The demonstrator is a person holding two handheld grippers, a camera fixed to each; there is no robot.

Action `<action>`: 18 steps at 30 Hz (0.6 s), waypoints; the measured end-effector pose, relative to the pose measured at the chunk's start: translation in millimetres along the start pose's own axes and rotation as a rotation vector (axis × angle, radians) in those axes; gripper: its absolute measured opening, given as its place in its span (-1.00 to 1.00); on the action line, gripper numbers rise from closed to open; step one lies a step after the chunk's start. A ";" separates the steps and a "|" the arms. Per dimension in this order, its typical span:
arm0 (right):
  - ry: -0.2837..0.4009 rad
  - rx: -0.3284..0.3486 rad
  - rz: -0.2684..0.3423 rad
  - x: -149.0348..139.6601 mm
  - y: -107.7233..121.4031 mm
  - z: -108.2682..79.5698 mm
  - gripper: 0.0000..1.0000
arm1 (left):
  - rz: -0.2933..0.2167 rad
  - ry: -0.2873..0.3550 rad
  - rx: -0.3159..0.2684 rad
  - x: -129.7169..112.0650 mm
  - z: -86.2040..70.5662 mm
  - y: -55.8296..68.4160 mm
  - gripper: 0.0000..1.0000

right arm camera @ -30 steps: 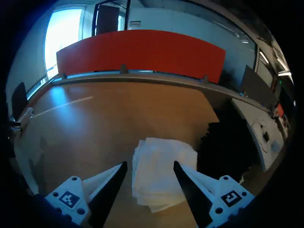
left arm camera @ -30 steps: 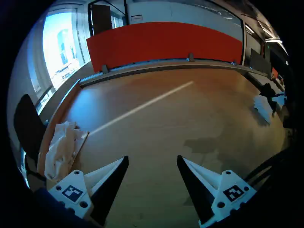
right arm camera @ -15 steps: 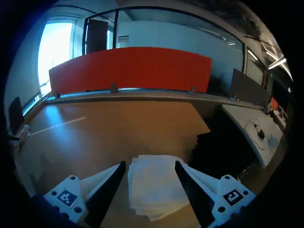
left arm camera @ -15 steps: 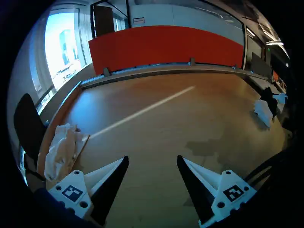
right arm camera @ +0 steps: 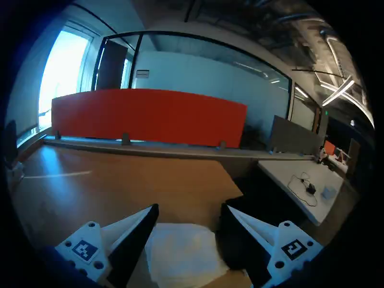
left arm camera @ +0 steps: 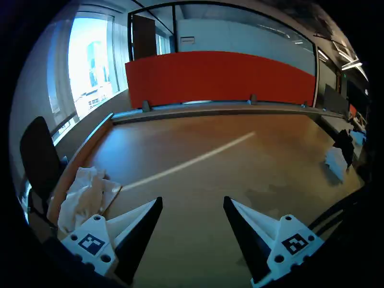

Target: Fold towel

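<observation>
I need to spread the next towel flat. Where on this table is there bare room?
The wide middle of the wooden table is bare, from the red partition down to the left hand-held gripper. Crowded: the crumpled cloths at its left edge, and the folded towel by the open right hand-held gripper near the right edge.

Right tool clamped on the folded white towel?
No, the right tool stands open, and the folded white towel lies flat on the brown wooden table, seen between its spread fingers.

One wooden table [left arm camera: 201,144], one red partition [left arm camera: 216,77], one dark chair [left arm camera: 38,153], one folded towel [right arm camera: 182,252], and perhaps two crumpled cloths [left arm camera: 81,199].
</observation>
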State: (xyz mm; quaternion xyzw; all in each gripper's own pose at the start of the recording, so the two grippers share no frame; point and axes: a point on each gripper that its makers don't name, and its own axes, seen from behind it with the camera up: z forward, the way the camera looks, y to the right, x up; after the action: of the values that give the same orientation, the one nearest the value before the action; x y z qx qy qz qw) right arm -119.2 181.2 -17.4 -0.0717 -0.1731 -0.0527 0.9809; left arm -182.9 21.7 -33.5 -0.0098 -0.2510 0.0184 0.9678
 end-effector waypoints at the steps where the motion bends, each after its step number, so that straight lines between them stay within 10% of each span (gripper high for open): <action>1: 0.007 -0.002 0.001 1.7 0.0 -0.4 1.00 | -0.011 0.014 0.003 4.1 0.3 -1.0 0.89; 18: 0.063 -0.034 0.006 27.5 -4.8 -0.7 1.00 | -0.065 0.202 0.040 61.9 1.6 -20.8 0.88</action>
State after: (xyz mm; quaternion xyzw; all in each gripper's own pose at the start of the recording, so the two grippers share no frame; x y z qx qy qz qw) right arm -93.9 174.2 -8.0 -0.0870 -0.1411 -0.0550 0.9846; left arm -129.0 3.4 -1.5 0.0157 -0.1520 -0.0090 0.9882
